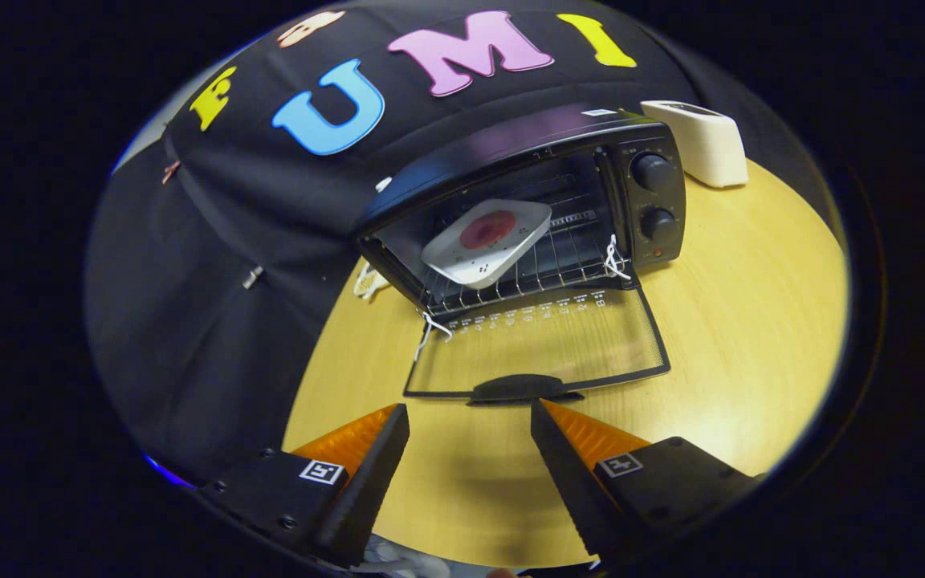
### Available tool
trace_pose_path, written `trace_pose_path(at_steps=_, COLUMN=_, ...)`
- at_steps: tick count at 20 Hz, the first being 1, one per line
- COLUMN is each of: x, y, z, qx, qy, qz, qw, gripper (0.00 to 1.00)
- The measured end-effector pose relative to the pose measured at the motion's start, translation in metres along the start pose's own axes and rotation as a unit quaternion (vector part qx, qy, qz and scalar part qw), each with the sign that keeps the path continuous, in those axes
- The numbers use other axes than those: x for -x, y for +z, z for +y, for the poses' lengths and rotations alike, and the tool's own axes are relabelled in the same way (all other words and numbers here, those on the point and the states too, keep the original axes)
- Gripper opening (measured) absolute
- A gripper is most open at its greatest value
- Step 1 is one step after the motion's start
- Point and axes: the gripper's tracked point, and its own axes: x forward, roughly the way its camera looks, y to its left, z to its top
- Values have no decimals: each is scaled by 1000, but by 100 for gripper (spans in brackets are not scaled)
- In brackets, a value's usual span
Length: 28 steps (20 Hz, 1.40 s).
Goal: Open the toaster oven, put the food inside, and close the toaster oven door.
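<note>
The hand-held gripper (470,417) hangs over a pale wooden tabletop (751,337) with its two fingers spread well apart and nothing between them but bare wood.

Just ahead of the fingertips lies the black curved handle (523,388) of the glass oven door (539,349), which is dropped fully open and lies flat on the table, its far edge hinged to the oven. The handle sits close to the tip of the right finger but does not touch it.

Beyond the door stands the black boxy toaster oven (527,193), its cavity open toward the gripper. On the wire rack (543,269) inside rests a white square plate (488,241) with rounded corners, tilted as seen from here, carrying a round reddish piece of food (487,230) at its centre. Short white strings (613,258) are tied at both front corners of the rack.

On the oven's right face, two black round knobs (652,171) are stacked one above the other. Farther right and behind the oven sits a white rounded plastic appliance (699,142) on the table.
</note>
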Motion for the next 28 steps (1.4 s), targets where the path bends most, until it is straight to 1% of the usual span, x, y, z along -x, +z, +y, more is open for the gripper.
trace_pose_path(at_steps=3, x=-7, y=-28, z=-13, qx=53, qy=-40, qz=37, qw=997, gripper=99)
trace_pose_path(at_steps=6, x=-16, y=-41, z=-29, qx=89, qy=-89, qz=42, qw=991, gripper=99)
trace_pose_path(at_steps=9, x=-31, y=-39, z=-46, qx=118, qy=-135, qz=35, qw=983, gripper=99)
trace_pose_path(at_steps=11, x=-40, y=-30, z=-57, qx=129, qy=-170, qz=17, qw=977, gripper=99)
trace_pose_path(at_steps=12, x=-46, y=-29, z=-58, qx=131, qy=-174, qz=13, qw=976, gripper=99)
trace_pose_path(at_steps=14, x=-55, y=-37, z=-61, qx=136, qy=-179, qz=29, qw=974, gripper=99)
trace_pose_path(at_steps=16, x=-63, y=-38, z=-61, qx=144, qy=-179, qz=31, qw=973, gripper=100)
trace_pose_path(at_steps=18, x=-69, y=-34, z=-60, qx=138, qy=-179, qz=28, qw=974, gripper=100)
trace_pose_path(at_steps=21, x=-75, y=-27, z=-62, qx=108, qy=-181, qz=28, qw=977, gripper=100)
trace_pose_path(at_steps=22, x=-79, y=-27, z=-62, qx=108, qy=-178, qz=33, qw=978, gripper=100)
trace_pose_path(at_steps=23, x=-77, y=-25, z=-62, qx=118, qy=-179, qz=32, qw=976, gripper=100)
trace_pose_path(at_steps=25, x=-76, y=-20, z=-60, qx=165, qy=-180, qz=27, qw=969, gripper=100)
trace_pose_path(at_steps=28, x=-67, y=-14, z=-53, qx=159, qy=-179, qz=16, qw=971, gripper=100)
